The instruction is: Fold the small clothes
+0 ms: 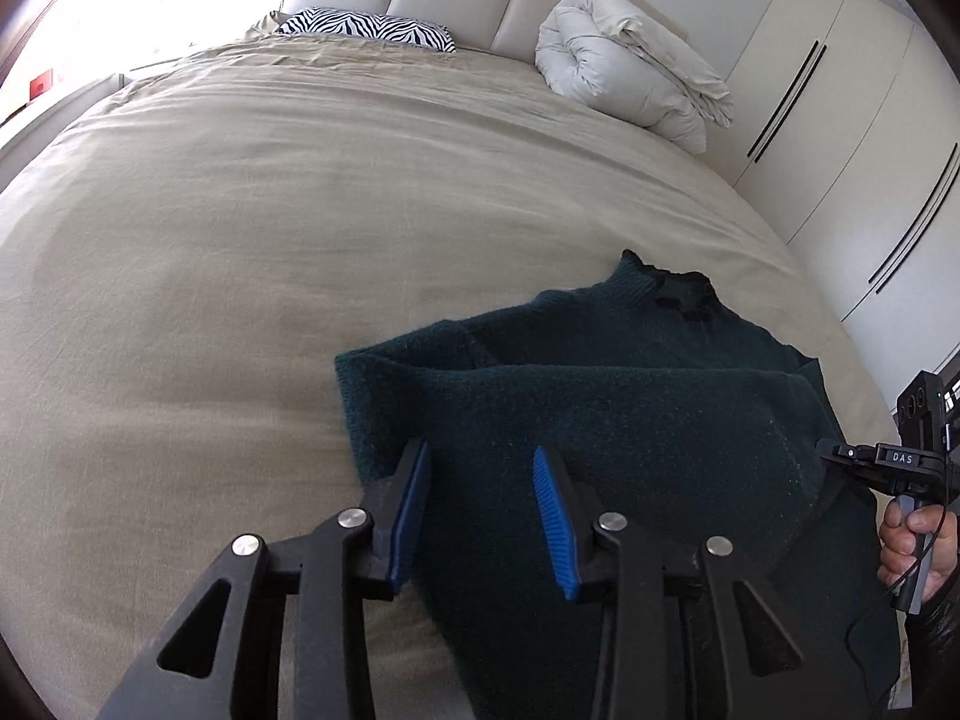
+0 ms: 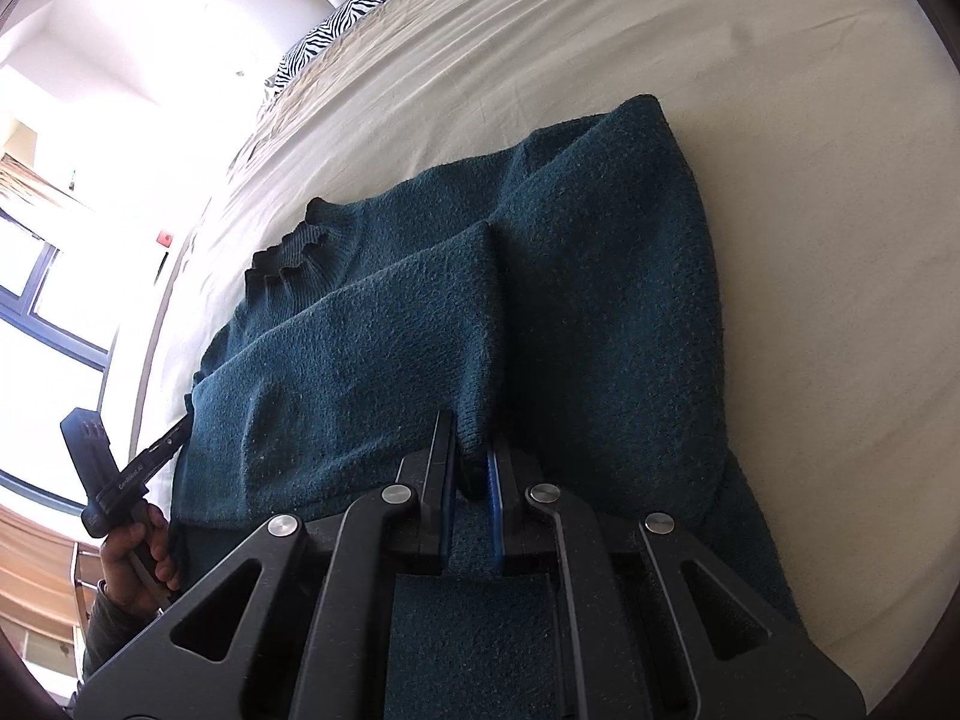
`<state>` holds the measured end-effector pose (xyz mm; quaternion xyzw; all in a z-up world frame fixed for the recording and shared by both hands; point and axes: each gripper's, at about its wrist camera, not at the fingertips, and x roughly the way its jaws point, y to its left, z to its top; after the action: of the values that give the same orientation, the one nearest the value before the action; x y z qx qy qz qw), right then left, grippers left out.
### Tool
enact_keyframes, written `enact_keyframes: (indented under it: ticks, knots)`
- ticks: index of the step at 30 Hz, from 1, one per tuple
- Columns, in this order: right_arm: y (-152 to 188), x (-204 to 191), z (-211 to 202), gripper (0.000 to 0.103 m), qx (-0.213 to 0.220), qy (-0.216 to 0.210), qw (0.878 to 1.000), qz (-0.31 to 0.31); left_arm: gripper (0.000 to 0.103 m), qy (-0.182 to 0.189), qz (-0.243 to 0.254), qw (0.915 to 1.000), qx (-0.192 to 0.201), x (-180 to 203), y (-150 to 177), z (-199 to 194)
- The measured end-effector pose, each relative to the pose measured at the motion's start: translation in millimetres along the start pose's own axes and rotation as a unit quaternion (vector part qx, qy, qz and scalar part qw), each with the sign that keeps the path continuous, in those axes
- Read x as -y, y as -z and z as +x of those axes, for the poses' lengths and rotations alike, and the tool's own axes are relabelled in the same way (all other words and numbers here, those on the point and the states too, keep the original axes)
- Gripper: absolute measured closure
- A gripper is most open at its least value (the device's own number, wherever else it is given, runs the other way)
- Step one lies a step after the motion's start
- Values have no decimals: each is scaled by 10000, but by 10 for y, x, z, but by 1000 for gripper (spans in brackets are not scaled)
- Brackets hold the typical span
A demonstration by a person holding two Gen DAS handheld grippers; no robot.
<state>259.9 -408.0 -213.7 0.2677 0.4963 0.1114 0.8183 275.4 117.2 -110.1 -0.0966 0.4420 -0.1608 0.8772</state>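
A dark teal knit sweater (image 1: 630,396) lies on the beige bed (image 1: 252,228), its collar toward the headboard and both sleeves folded across the body. My left gripper (image 1: 480,468) is open and empty, hovering over the sweater's left part. My right gripper (image 2: 471,450) is shut on the end of a folded sleeve (image 2: 474,420) of the sweater (image 2: 600,300). The right gripper also shows in the left wrist view (image 1: 840,456) at the sweater's right edge. The left gripper shows in the right wrist view (image 2: 177,435) at the sweater's far edge.
A zebra-print pillow (image 1: 366,27) and a rolled white duvet (image 1: 630,66) lie at the padded headboard. White wardrobe doors (image 1: 840,120) stand right of the bed. A window (image 2: 42,300) is on the far side. The bed sheet (image 2: 780,90) stretches around the sweater.
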Motion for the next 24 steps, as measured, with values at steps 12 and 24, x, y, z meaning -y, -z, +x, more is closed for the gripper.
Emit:
enact_keyframes:
  ticks: [12, 24]
  knots:
    - [484, 216, -608, 82, 536, 63, 9981, 286, 61, -937, 695, 9930, 168, 304, 599, -405]
    - [1752, 574, -1858, 37, 1178, 467, 9916, 275, 18, -850, -102, 9948, 559, 536, 1647, -1599]
